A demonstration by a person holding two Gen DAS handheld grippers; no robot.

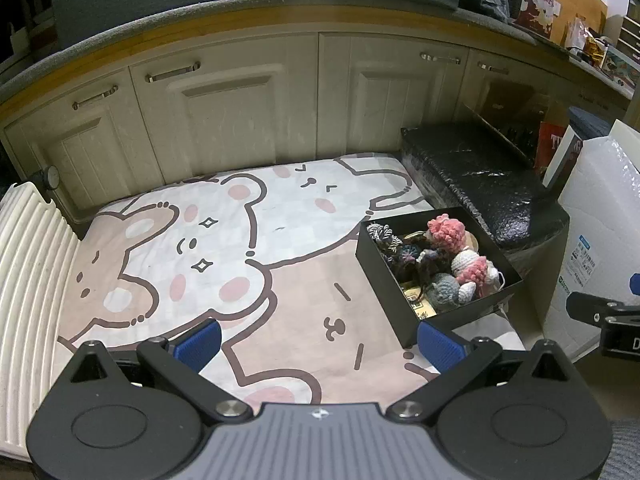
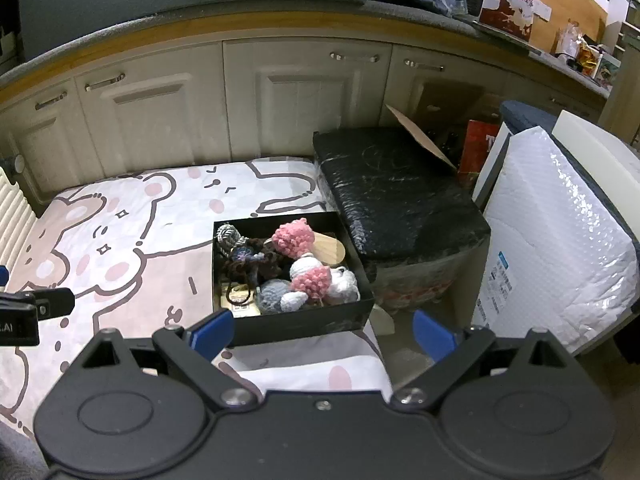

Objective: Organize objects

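Note:
A black open box [image 1: 384,276] [image 2: 304,320] sits on the right part of a cartoon-bear mat [image 1: 224,248] [image 2: 132,240]. It holds several crocheted toys: pink ones [image 1: 444,232] [image 2: 290,236], white and grey ones [image 2: 276,294], a dark yarn bundle [image 2: 244,260] and a wooden piece [image 2: 330,250]. My left gripper [image 1: 318,346] hovers open over the mat, left of and in front of the box, with nothing between its blue pads. My right gripper [image 2: 322,332] is open and empty just in front of the box's near wall.
Cream cabinet doors [image 1: 240,120] run along the back. A black wrapped block [image 1: 480,184] [image 2: 392,192] lies right of the box. A bubble-wrapped white package [image 2: 560,248] stands at far right, and a white ribbed panel [image 1: 32,280] borders the mat's left edge.

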